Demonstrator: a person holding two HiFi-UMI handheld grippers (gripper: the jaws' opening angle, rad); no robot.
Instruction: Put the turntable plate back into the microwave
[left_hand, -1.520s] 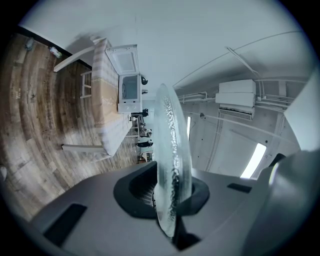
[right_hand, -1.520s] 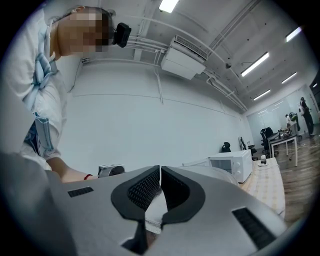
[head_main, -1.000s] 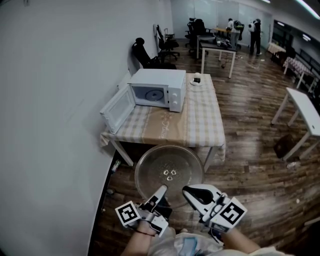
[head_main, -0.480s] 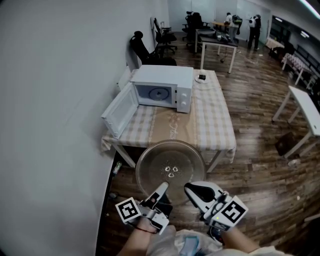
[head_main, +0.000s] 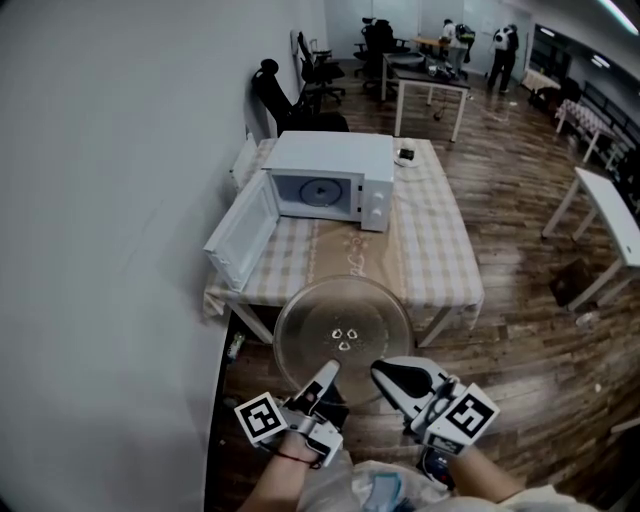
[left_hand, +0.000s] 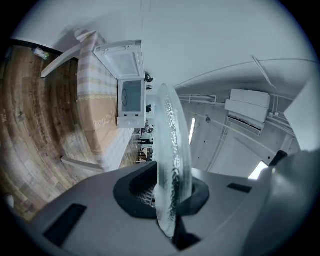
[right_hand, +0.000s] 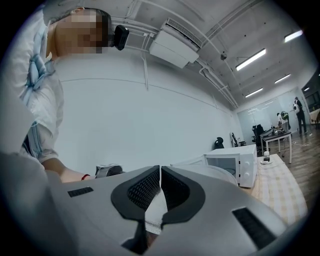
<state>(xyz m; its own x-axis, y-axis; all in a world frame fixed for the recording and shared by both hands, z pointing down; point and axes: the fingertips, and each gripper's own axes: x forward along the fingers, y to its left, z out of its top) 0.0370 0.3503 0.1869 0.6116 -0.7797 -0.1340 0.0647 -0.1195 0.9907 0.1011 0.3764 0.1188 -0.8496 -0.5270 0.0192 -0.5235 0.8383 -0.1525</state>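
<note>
The round clear glass turntable plate (head_main: 343, 322) hangs level in the air before the table. My left gripper (head_main: 326, 375) is shut on its near rim; in the left gripper view the plate (left_hand: 173, 140) stands edge-on between the pads of that gripper (left_hand: 170, 194). My right gripper (head_main: 386, 373) sits at the plate's near right rim, shut, with nothing between its pads (right_hand: 160, 182); the plate's edge (right_hand: 216, 173) shows just beside it. The white microwave (head_main: 335, 178) stands on the table with its door (head_main: 243, 232) swung open to the left and its cavity facing me.
The table (head_main: 435, 255) wears a checked cloth and carries a small cup (head_main: 403, 155) behind the microwave. A grey wall runs along the left. Office chairs (head_main: 290, 105) stand beyond the table, a white table (head_main: 610, 215) at the right, people far back.
Both grippers have carried the plate forward toward the table; the table and microwave now appear closer and lower in the head view. The grips look unchanged.
</note>
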